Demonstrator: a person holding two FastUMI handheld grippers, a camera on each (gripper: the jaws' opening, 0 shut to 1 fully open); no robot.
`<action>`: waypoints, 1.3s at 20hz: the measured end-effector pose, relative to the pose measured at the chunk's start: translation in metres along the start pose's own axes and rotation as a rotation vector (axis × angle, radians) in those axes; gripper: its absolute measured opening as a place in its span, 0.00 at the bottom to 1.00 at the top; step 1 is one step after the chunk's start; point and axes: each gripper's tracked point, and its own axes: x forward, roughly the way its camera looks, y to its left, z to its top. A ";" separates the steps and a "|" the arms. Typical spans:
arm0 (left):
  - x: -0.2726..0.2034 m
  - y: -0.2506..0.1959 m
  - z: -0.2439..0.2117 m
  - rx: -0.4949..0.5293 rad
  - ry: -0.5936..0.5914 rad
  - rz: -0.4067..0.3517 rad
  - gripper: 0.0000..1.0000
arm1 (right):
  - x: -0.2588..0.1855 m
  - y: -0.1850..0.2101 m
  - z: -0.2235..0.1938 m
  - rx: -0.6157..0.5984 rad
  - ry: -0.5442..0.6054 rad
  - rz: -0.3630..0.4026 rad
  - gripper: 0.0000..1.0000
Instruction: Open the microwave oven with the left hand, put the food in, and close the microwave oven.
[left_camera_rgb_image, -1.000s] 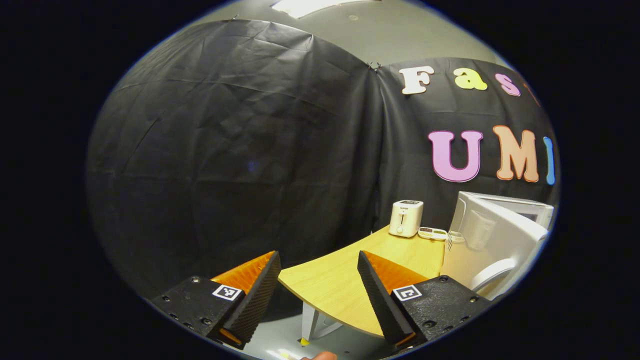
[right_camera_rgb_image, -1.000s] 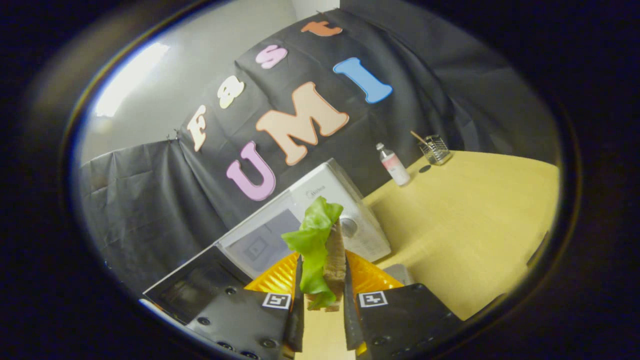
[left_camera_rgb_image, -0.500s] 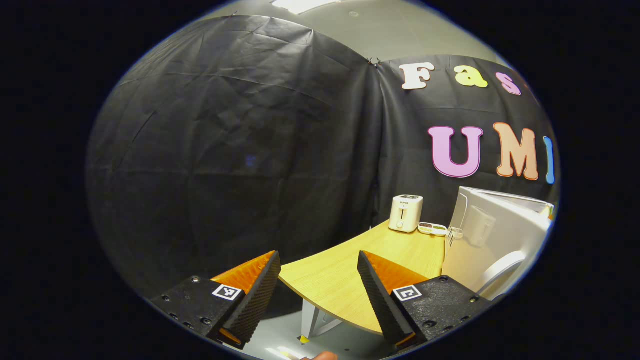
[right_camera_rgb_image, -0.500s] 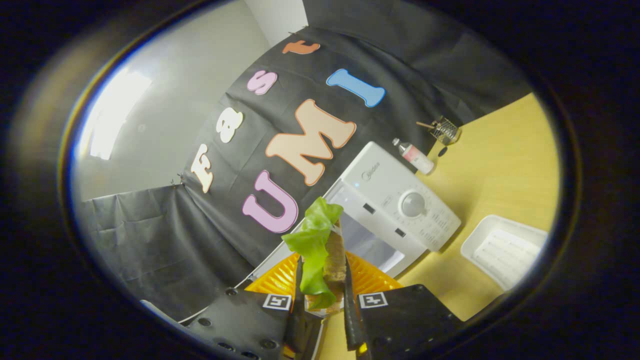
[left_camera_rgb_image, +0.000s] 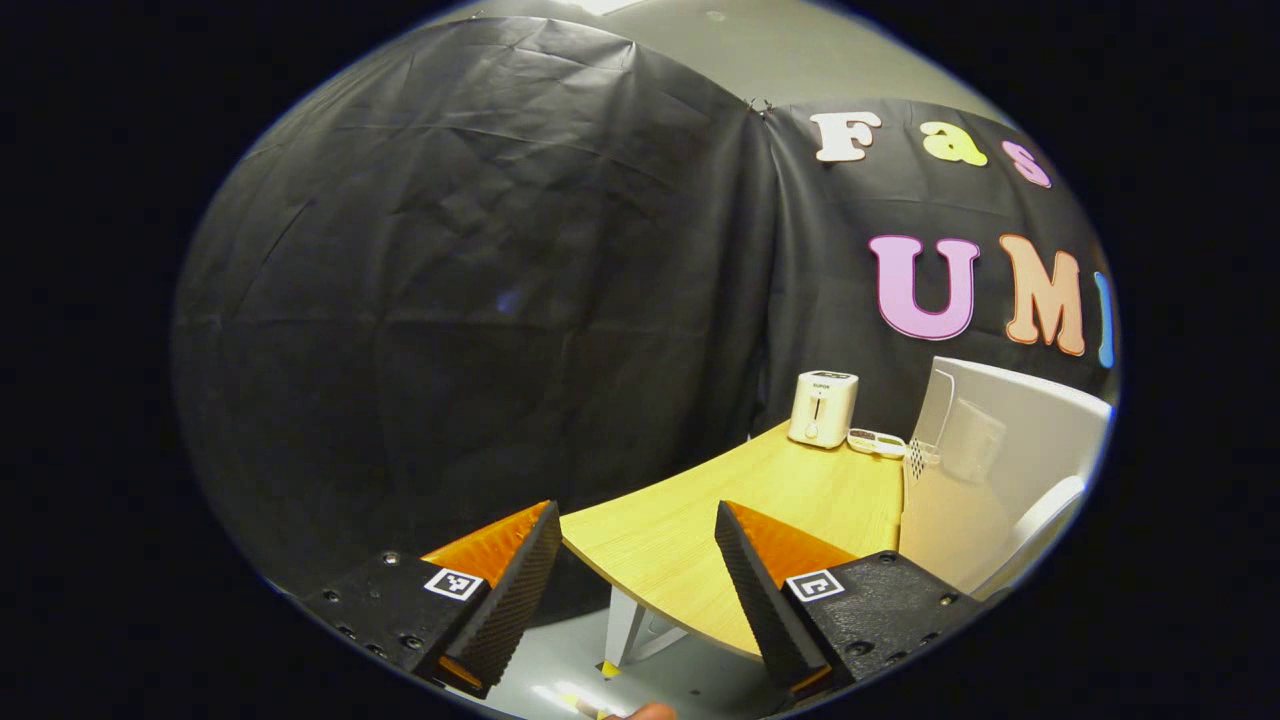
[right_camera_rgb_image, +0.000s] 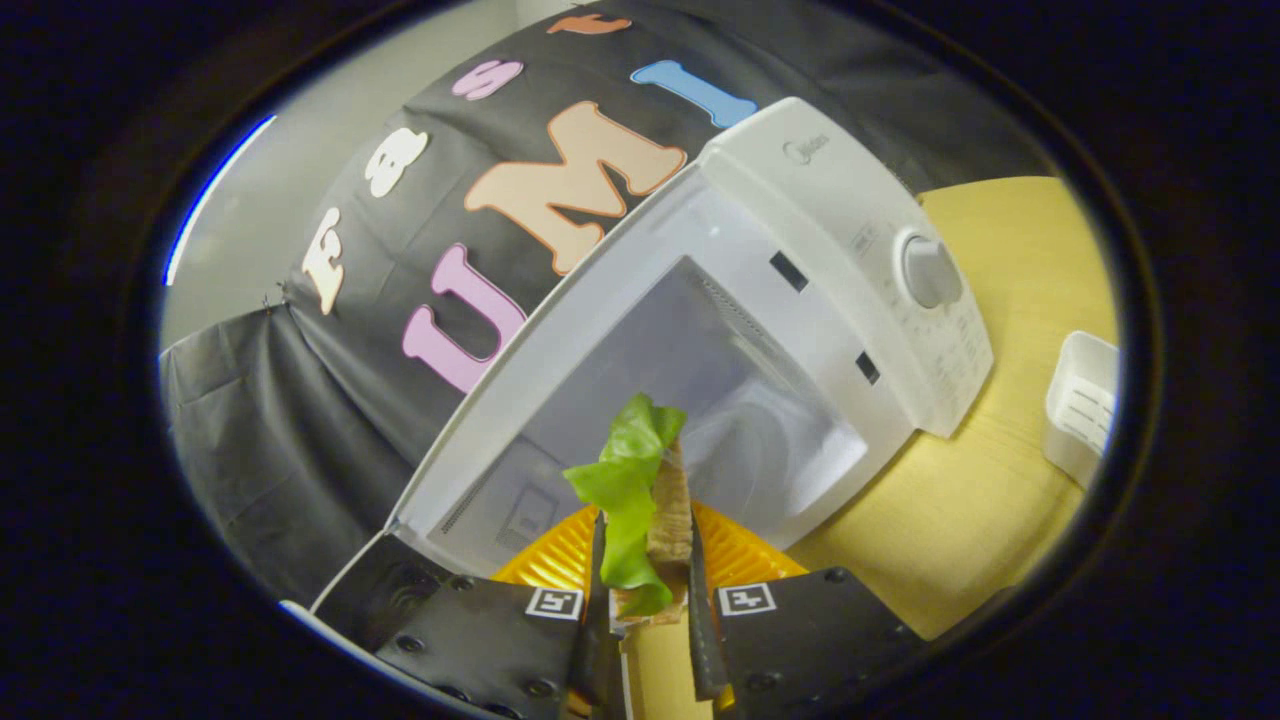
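**A:** Low centre of the right gripper view, the right claw (right_camera_rgb_image: 645, 610) is clamped on the food (right_camera_rgb_image: 640, 510): a sandwich by the look of it, a green lettuce leaf on one side and a brown bread slice on the other, standing on edge between the two fingers. Right behind it the microwave (right_camera_rgb_image: 800, 300) has its cavity open, so the sandwich sits just in front of the mouth.

**B:** How's it gonna handle?

**A:** My guess is light and squishy. The lettuce is floppy and slick, so the layers could slide apart if the squeeze loosens. Grip across the flat faces, low on the bread, like it is now, seems the right hold. Squeeze harder and it'd just crush.

**B:** And the other one?

**A:** Left claw (left_camera_rgb_image: 635, 590) is spread wide with nothing in it, at the bottom of the left gripper view, hovering off the table (left_camera_rgb_image: 720, 520) edge. The door (left_camera_rgb_image: 1000, 470) is swung out at the right edge.
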 end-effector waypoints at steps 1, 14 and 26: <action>0.002 0.000 0.001 -0.003 0.001 -0.002 0.91 | 0.008 -0.002 -0.001 -0.008 -0.013 -0.010 0.35; 0.005 0.001 0.000 0.001 0.000 -0.012 0.95 | 0.078 0.004 0.000 -0.261 0.031 -0.027 0.35; -0.003 -0.009 0.014 0.002 -0.042 -0.059 0.90 | 0.083 -0.016 0.005 -0.527 0.069 -0.097 0.99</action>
